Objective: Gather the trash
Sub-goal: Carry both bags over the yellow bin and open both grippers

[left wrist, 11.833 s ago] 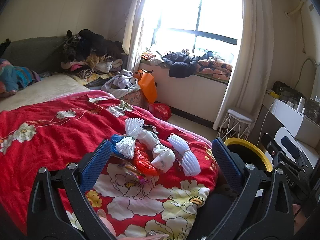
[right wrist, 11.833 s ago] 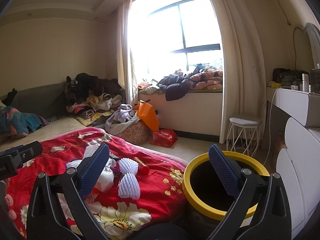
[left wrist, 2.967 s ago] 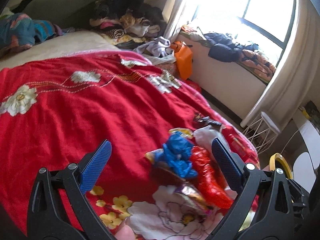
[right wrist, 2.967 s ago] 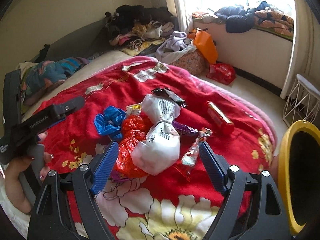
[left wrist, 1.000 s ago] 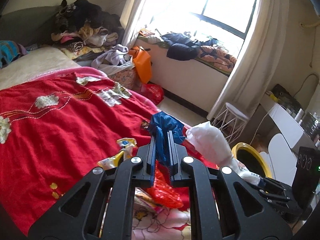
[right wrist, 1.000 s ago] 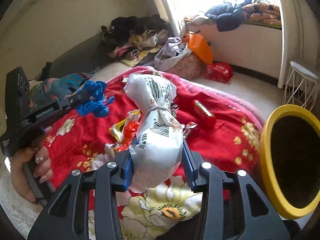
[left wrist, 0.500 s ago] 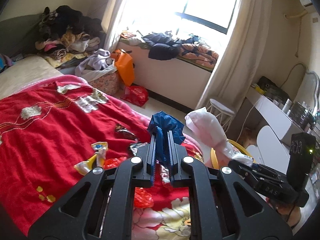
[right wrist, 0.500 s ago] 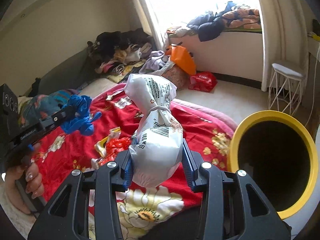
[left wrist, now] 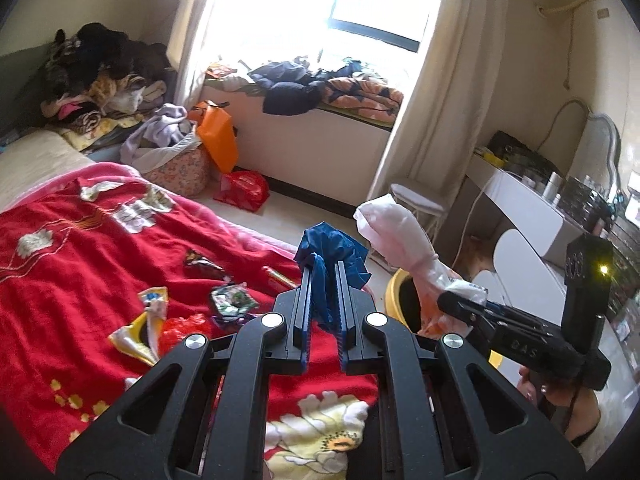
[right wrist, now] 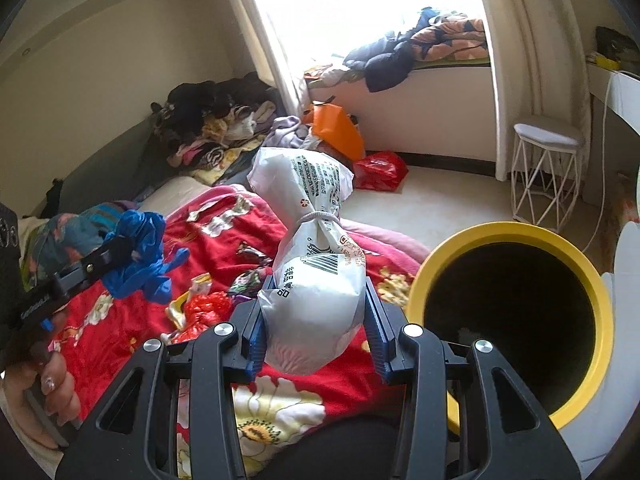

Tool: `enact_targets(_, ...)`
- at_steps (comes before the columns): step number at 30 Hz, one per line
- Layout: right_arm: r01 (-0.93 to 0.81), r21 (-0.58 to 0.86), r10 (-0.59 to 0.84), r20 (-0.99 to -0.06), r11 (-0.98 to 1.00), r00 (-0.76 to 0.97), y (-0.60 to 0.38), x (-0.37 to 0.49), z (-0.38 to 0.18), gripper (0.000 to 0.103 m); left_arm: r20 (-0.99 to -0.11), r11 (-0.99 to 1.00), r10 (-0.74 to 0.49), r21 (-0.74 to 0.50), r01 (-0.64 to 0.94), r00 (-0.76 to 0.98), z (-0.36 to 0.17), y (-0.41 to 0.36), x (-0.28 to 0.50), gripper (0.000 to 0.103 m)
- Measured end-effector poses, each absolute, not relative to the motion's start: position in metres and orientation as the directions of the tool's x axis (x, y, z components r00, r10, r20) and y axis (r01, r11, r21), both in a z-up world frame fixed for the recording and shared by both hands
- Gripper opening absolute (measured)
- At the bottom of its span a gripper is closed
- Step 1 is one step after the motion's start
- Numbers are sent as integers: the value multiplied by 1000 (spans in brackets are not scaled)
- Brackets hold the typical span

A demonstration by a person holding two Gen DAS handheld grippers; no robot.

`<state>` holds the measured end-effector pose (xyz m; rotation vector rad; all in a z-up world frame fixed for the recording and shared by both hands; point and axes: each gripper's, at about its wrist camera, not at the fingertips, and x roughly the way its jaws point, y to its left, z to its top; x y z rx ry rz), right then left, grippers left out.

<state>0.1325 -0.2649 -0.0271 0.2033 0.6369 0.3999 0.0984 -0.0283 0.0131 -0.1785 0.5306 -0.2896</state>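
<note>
My left gripper [left wrist: 323, 270] is shut on a crumpled blue plastic bag [left wrist: 334, 252], held in the air above the bed's corner; the right wrist view shows this blue bag [right wrist: 140, 252] at the left. My right gripper [right wrist: 314, 280] is shut on a tied white plastic bag [right wrist: 312, 264] with printed text and a barcode, also seen as the white bag [left wrist: 396, 236] in the left wrist view. The yellow-rimmed bin [right wrist: 560, 248] stands just right of the white bag, its dark mouth facing up. Loose wrappers [left wrist: 232, 300] and red plastic [right wrist: 204, 304] lie on the red floral blanket [left wrist: 80, 260].
A white wire stool [right wrist: 546, 172] stands by the curtain beyond the bin. An orange bag [left wrist: 216, 132] and a red bag [left wrist: 242, 190] sit on the floor under the window ledge. Clothes are piled at the bed's far end [left wrist: 88, 80]. A white dresser [left wrist: 532, 216] is at right.
Both grippers have swung right, away from the bed's middle toward the bin, each still carrying its bag. The bin's mouth now looms larger in the right wrist view.
</note>
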Motion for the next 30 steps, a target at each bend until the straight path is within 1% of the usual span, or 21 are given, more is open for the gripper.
enact_targets(15, -142, 287, 285, -551, 947, 784, -316, 135, -38, 40, -476, 916, -402, -216, 339, 782, 9, -86, 104, 6)
enact_targets(30, 21, 304, 169, -584, 953, 794, -373, 146, -55, 40, -501, 890, -451, -187, 417, 738, -1, -137, 114, 6)
